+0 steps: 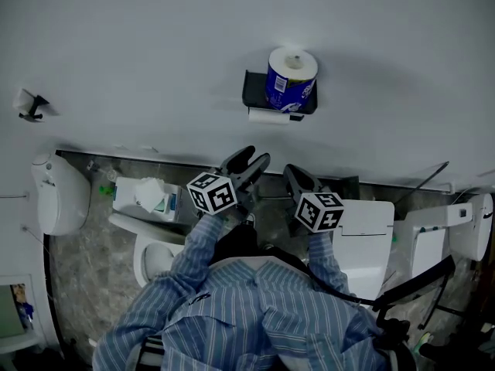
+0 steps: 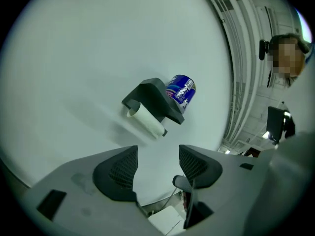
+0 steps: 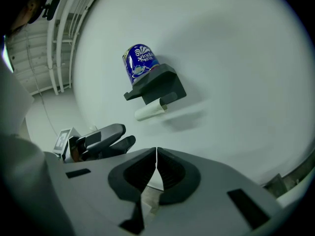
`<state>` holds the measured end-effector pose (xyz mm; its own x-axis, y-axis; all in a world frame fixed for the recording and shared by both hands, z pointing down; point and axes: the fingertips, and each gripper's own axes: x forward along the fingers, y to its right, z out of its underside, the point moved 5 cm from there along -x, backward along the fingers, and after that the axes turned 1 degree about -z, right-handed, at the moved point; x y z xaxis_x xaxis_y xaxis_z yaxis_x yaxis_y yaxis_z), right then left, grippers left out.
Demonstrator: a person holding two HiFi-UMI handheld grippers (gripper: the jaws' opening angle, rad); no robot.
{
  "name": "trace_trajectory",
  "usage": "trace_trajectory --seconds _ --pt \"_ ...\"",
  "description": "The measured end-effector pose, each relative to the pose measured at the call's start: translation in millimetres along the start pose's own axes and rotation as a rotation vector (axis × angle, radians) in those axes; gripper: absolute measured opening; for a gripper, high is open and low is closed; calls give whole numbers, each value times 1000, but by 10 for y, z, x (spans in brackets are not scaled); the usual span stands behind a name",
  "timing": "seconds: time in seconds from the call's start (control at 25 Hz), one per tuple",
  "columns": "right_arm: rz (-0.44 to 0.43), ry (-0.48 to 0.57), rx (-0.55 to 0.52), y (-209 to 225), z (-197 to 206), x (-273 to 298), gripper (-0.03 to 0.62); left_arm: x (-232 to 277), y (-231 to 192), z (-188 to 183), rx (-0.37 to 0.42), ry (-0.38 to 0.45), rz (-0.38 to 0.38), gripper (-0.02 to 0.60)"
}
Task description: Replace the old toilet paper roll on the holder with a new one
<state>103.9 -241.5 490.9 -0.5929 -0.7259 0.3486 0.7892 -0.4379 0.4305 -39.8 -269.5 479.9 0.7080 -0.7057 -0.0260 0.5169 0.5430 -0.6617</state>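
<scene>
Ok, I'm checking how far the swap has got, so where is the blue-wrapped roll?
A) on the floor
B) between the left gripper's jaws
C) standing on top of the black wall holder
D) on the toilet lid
C: the blue-wrapped roll stands upright on the top shelf of the black holder, with the thin white roll just beneath it.

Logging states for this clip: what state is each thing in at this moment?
New roll: wrapped, upright on the holder shelf.
Old roll: thin, mounted under the shelf.
Left gripper: open, empty.
Right gripper: shut, empty.
</scene>
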Motion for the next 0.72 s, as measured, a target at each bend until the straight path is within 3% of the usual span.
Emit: trace_trajectory --seconds 0.36,0.72 --pt "60 2 21 224 -71 51 8 442 -273 -291 -224 107 47 259" --pt "84 -3 44 314 -46 66 8 592 -377 -497 -304 174 55 259"
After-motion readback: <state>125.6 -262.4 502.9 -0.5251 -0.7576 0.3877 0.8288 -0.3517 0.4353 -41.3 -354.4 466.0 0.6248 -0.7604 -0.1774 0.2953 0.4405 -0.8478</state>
